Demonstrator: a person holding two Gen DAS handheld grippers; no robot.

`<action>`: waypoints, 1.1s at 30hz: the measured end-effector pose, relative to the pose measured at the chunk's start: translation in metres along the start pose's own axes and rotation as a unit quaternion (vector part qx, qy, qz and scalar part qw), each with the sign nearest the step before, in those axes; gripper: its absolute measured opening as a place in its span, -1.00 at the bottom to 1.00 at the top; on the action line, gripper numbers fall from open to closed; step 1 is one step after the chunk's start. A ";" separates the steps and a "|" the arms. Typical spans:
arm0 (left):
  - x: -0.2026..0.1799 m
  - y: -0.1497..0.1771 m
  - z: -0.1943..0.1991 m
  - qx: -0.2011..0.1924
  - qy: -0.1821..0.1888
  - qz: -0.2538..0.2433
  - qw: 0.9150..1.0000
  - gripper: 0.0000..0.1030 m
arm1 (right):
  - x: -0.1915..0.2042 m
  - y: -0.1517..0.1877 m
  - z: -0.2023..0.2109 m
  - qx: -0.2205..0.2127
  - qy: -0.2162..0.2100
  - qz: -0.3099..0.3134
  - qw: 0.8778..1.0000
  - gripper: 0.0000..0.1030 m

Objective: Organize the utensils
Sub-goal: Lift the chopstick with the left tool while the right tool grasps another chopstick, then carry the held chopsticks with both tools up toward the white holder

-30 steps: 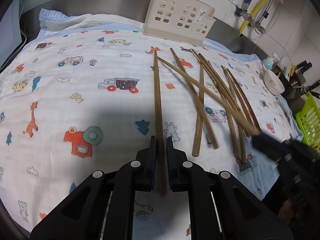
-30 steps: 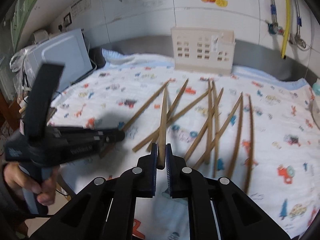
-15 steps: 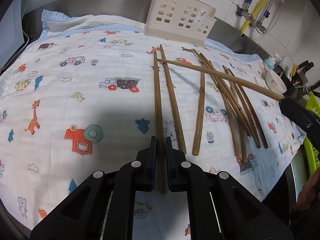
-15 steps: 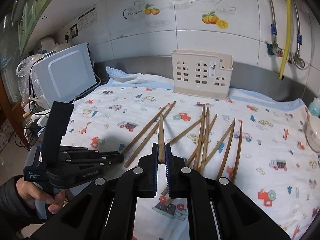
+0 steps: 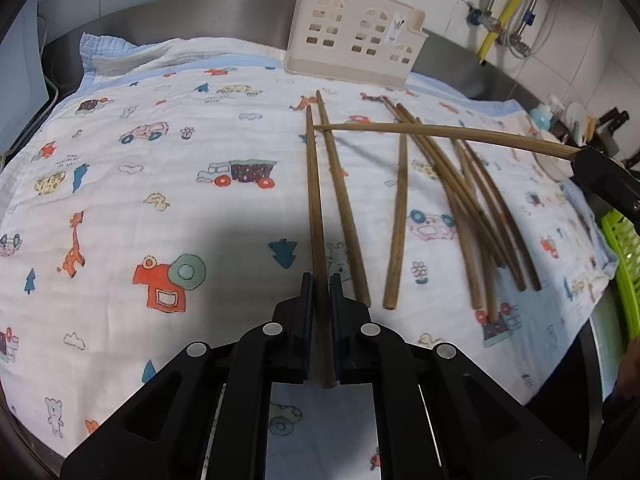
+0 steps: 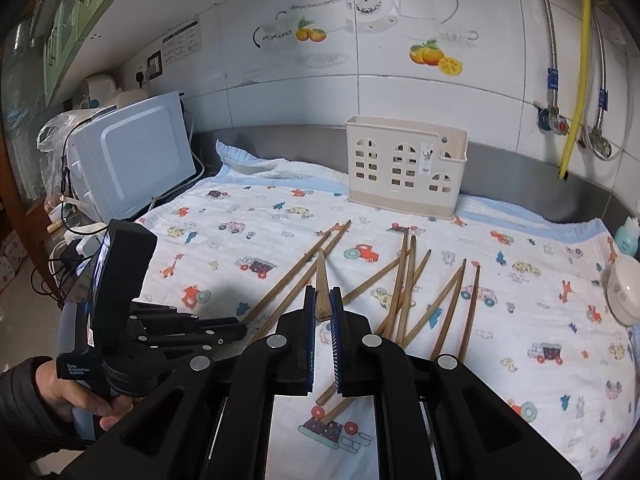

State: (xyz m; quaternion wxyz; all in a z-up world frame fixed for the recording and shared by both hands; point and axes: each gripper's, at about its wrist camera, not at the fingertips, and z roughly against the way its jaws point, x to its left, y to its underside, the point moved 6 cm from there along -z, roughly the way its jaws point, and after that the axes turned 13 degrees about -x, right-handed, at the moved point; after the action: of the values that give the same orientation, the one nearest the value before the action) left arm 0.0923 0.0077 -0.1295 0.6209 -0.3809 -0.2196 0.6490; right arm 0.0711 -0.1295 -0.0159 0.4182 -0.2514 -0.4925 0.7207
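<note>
Several brown wooden chopsticks (image 5: 460,196) lie on a cartoon-print cloth (image 5: 160,200). My left gripper (image 5: 320,280) is shut on one chopstick (image 5: 314,200) that still lies along the cloth. My right gripper (image 6: 322,296) is shut on another chopstick (image 6: 321,284) and holds it lifted above the cloth; in the left wrist view that chopstick (image 5: 440,132) spans over the others from the right gripper (image 5: 576,160). A cream utensil holder (image 6: 404,168) stands at the back of the cloth, also in the left wrist view (image 5: 352,36).
A white microwave (image 6: 132,160) stands at the left. A small white bowl (image 6: 624,292) and a blue bottle (image 6: 626,236) sit at the right. A green basket (image 5: 624,264) is off the cloth's right edge. Pipes (image 6: 576,80) run down the tiled wall.
My right gripper has risen and pulled back with its chopstick, clear of the pile. One loose chopstick has swung beside the left gripper's one. The left gripper has stayed put.
</note>
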 end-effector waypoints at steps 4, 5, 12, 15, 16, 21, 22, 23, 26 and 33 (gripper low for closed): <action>-0.002 -0.014 0.018 -0.031 0.016 0.003 0.999 -0.87 | -0.005 -0.015 0.004 -0.009 -0.003 0.005 1.000 -0.86; -0.002 -0.019 0.022 -0.038 0.020 0.003 0.999 -0.87 | -0.006 -0.019 0.005 -0.011 -0.005 0.006 1.000 -0.86; 0.002 -0.053 0.047 -0.089 0.033 -0.001 0.995 -0.88 | -0.017 -0.053 0.015 -0.034 -0.018 0.012 0.999 -0.86; 0.000 -0.069 0.052 -0.106 0.037 -0.013 0.994 -0.88 | -0.021 -0.066 0.016 -0.039 -0.023 0.014 0.999 -0.86; -0.001 -0.074 0.053 -0.111 0.037 -0.019 0.993 -0.90 | -0.023 -0.070 0.015 -0.040 -0.026 0.014 0.999 -0.87; -0.003 -0.095 0.052 -0.129 0.039 -0.034 0.990 -1.00 | -0.029 -0.090 0.011 -0.040 -0.034 0.019 0.998 -0.86; -0.004 -0.097 0.051 -0.130 0.040 -0.035 0.990 -1.00 | -0.029 -0.092 0.011 -0.040 -0.035 0.019 0.998 -0.87; -0.005 -0.101 0.049 -0.131 0.041 -0.040 0.990 -1.00 | -0.030 -0.095 0.010 -0.040 -0.035 0.021 0.998 -0.87; -0.007 -0.106 0.042 -0.129 0.041 -0.051 0.989 -1.00 | -0.033 -0.102 0.009 -0.043 -0.028 0.028 0.998 -0.86; 0.002 -0.075 0.028 -0.066 0.032 -0.039 0.997 -0.83 | -0.036 -0.102 0.010 -0.047 -0.027 0.033 0.998 -0.86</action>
State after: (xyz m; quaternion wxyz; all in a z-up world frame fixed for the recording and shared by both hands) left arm 0.1186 0.0249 -0.0563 0.6262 -0.4325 -0.2569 0.5957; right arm 0.1184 -0.1486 0.0806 0.3684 -0.2671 -0.5282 0.7169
